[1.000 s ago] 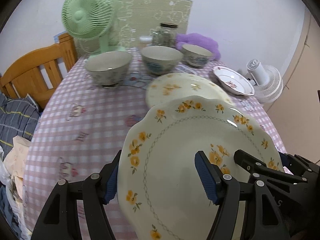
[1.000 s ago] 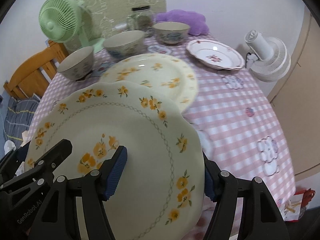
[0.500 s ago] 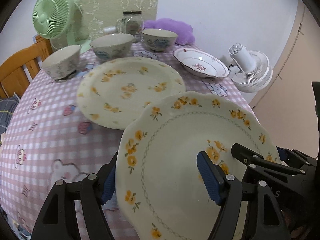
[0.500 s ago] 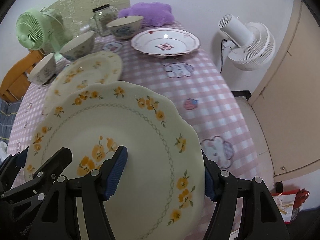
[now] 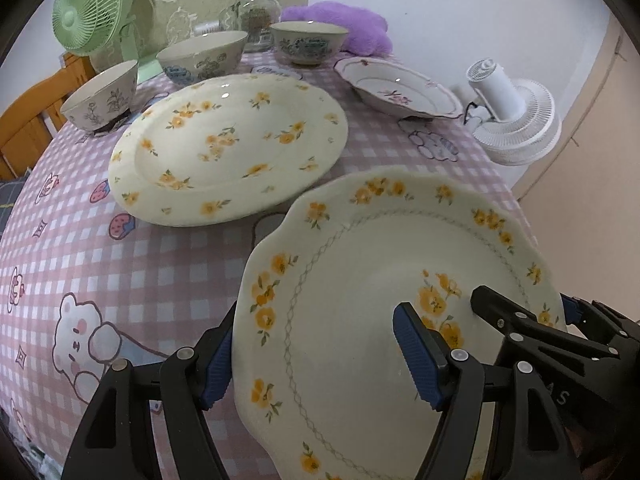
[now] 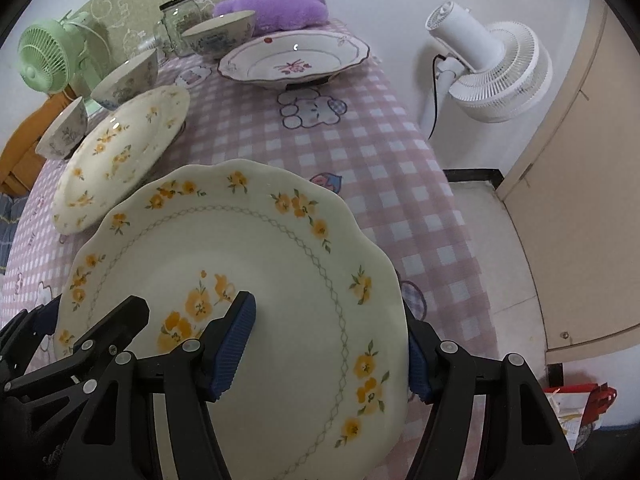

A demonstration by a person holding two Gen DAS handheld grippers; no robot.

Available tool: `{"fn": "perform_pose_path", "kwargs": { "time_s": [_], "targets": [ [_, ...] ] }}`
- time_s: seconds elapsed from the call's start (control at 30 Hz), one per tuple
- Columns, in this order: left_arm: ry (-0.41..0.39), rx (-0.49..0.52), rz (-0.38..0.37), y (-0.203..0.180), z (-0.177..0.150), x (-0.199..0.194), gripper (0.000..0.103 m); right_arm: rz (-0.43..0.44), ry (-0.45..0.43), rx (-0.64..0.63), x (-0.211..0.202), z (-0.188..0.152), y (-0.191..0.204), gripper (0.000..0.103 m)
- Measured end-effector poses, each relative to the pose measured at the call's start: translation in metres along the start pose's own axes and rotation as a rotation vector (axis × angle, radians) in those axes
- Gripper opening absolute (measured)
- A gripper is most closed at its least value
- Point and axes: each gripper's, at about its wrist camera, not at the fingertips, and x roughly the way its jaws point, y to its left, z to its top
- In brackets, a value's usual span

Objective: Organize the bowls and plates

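table (image 5: 168,280): pink check cloth; open room at 6 to 9 o'clock, right edge drops off close at 3

scalloped plate (image 5: 360,320): up off the cloth between both my hands, tilted, not yet stacked

round plate (image 5: 228,144): flat at 11 o'clock, likely landing spot

red-flower plate (image 6: 294,58), three bowls (image 5: 202,56): unsorted at 12

left gripper (image 5: 320,356), right gripper (image 6: 328,344): each straddles a rim, holding it

i'm in a home, likely a bedroom: pink checked cartoon tablecloth (image 5: 160,272), purple plush toy (image 6: 280,6), green desk fan (image 5: 94,12), wooden bed frame (image 5: 28,120) at the table's left edge.
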Motion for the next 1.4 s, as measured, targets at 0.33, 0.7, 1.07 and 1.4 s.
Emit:
{"fn": "perform_pose_path", "kwargs": {
  "time_s": [0.33, 0.7, 1.07, 1.4],
  "targets": [
    [0.026, 0.005, 0.039, 0.000, 0.011, 0.012, 0.076, -0.033, 0.000, -0.036, 0.008, 0.015, 0.005, 0.070],
    [0.035, 0.044, 0.000, 0.025, 0.024, -0.010, 0.095, -0.056, -0.019, 0.020, -0.019, 0.023, 0.014, 0.082],
    [-0.005, 0.095, -0.032, 0.083, 0.042, -0.040, 0.095, -0.063, -0.093, 0.082, -0.050, 0.028, 0.071, 0.082],
    [-0.054, 0.132, -0.027, 0.131, 0.064, -0.051, 0.095, -0.048, -0.158, 0.081, -0.062, 0.048, 0.125, 0.082]
  ]
}}
